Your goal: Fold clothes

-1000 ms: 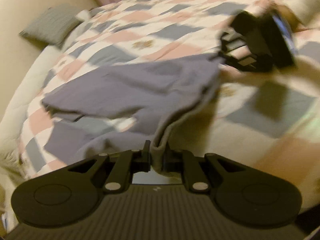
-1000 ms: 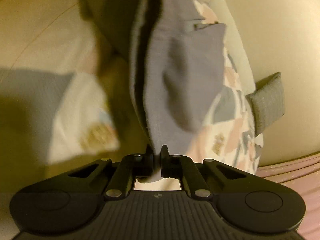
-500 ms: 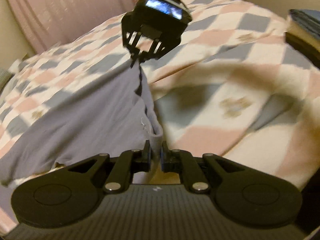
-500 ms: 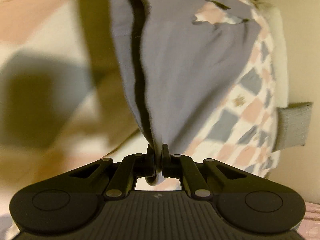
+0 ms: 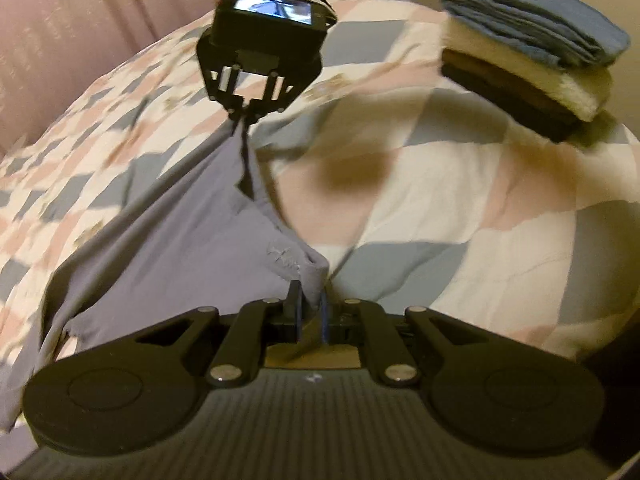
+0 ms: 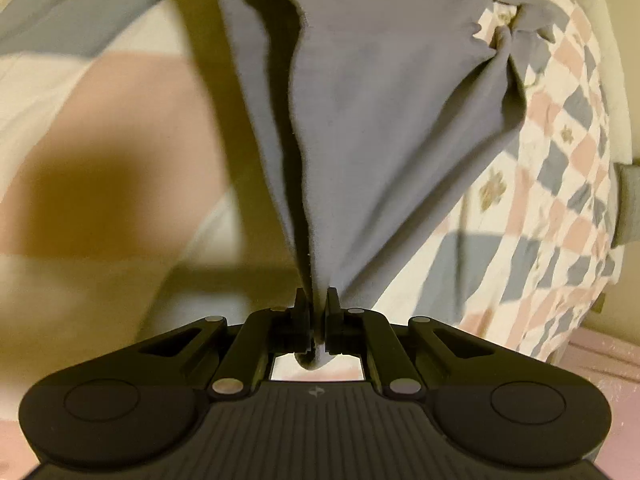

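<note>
Left gripper (image 5: pixel 309 312) and right gripper (image 5: pixel 245 114), both clamped on the grey garment (image 5: pixel 168 240), stretch one edge taut. This probably readies a fold above the quilt (image 5: pixel 460 208).

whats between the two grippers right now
In the left wrist view, one edge of the grey garment spans from the left gripper up to the right gripper, both shut on it. Beneath lies the checked quilt.
</note>
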Action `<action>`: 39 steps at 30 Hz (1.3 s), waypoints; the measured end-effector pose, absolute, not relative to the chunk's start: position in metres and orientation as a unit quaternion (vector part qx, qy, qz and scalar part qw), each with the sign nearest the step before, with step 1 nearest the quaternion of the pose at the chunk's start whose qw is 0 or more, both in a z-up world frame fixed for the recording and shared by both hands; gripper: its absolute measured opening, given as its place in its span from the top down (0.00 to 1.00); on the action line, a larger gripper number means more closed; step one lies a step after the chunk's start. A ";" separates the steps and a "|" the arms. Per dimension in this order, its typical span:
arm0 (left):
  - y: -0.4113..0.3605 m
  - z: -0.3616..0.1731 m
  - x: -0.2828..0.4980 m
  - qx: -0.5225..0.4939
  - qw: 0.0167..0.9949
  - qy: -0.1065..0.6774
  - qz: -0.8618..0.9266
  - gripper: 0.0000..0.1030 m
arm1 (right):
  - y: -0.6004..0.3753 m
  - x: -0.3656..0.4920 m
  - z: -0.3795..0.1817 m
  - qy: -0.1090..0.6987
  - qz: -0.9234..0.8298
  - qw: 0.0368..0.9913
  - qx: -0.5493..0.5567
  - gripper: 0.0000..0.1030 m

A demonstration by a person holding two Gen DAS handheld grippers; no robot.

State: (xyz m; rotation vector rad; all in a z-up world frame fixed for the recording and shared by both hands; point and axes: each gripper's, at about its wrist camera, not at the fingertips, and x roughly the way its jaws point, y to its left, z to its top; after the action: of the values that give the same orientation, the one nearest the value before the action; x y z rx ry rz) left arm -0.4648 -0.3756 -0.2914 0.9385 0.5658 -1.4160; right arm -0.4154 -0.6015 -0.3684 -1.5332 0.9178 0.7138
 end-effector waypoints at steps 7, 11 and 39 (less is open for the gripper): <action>-0.407 -0.314 -0.516 0.426 0.577 0.234 -0.657 0.91 | -0.631 -0.472 -0.376 0.406 0.298 0.567 -0.652 0.94; -0.420 -0.352 -0.543 0.466 0.515 0.255 -0.673 0.74 | -0.620 -0.490 -0.414 0.396 0.270 0.559 -0.676 0.33; -0.082 -0.249 0.042 0.185 0.811 0.483 -0.275 0.70 | -0.439 -0.422 -0.295 0.438 -0.271 0.785 0.345 0.68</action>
State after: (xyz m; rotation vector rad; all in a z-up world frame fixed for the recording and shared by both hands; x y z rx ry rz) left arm 0.0424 -0.0816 -0.2490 0.3950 1.0310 -0.5883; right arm -0.4224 -0.4394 -0.2951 0.7443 0.9441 -0.5841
